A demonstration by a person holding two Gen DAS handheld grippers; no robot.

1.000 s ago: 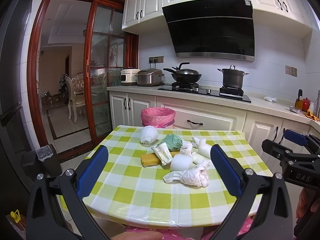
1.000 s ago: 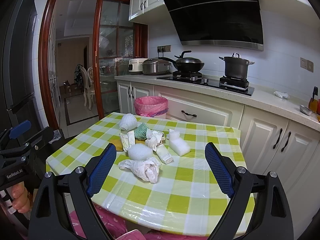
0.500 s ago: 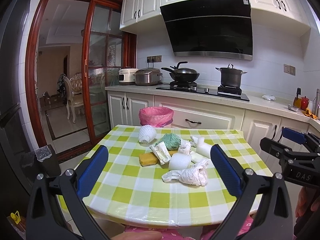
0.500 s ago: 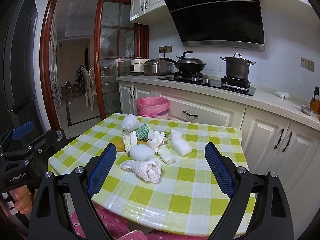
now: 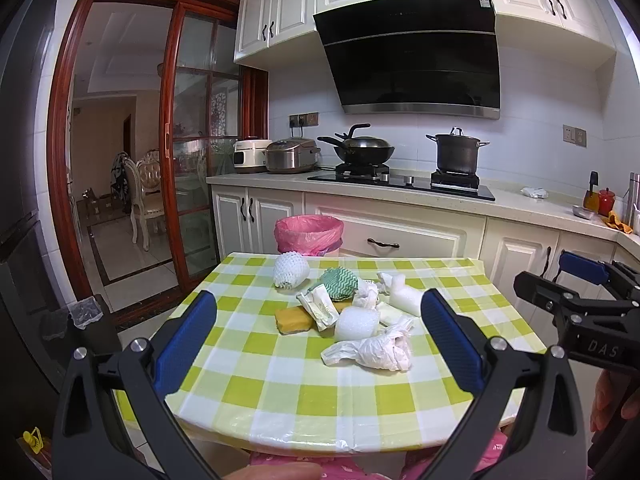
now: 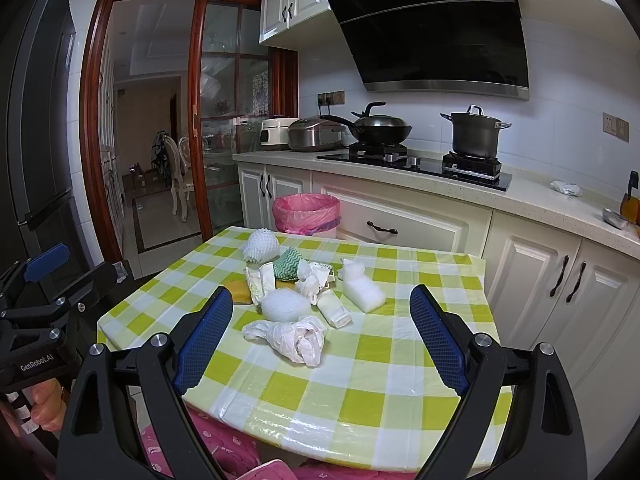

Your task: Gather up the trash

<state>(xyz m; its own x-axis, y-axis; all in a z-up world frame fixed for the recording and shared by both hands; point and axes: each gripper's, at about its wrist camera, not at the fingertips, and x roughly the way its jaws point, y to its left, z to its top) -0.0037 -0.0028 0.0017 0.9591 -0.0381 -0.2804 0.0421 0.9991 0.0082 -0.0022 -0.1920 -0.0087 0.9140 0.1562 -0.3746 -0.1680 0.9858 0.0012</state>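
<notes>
Trash lies in a pile mid-table: a crumpled white plastic bag (image 5: 374, 350) (image 6: 294, 336) nearest me, a round white foam piece (image 5: 356, 322) (image 6: 285, 305), a yellow sponge (image 5: 293, 319), a green-white cloth (image 5: 339, 283) (image 6: 289, 264), a white foam net (image 5: 291, 270) (image 6: 261, 245) and a white foam block (image 6: 362, 286). A pink-lined bin (image 5: 309, 235) (image 6: 306, 213) stands behind the table. My left gripper (image 5: 318, 344) is open and empty at the near edge. My right gripper (image 6: 320, 340) is open and empty too, above the near edge.
The table (image 5: 280, 392) has a green-checked cloth. Behind it run white cabinets and a counter (image 5: 516, 204) with a wok, a pot and cookers. A sliding glass door (image 5: 200, 184) is at left. A small dark bin (image 5: 80, 316) stands on the floor left.
Both views have shifted slightly; the table and trash sit a little lower and closer in frame. Both grippers stay open and empty.
</notes>
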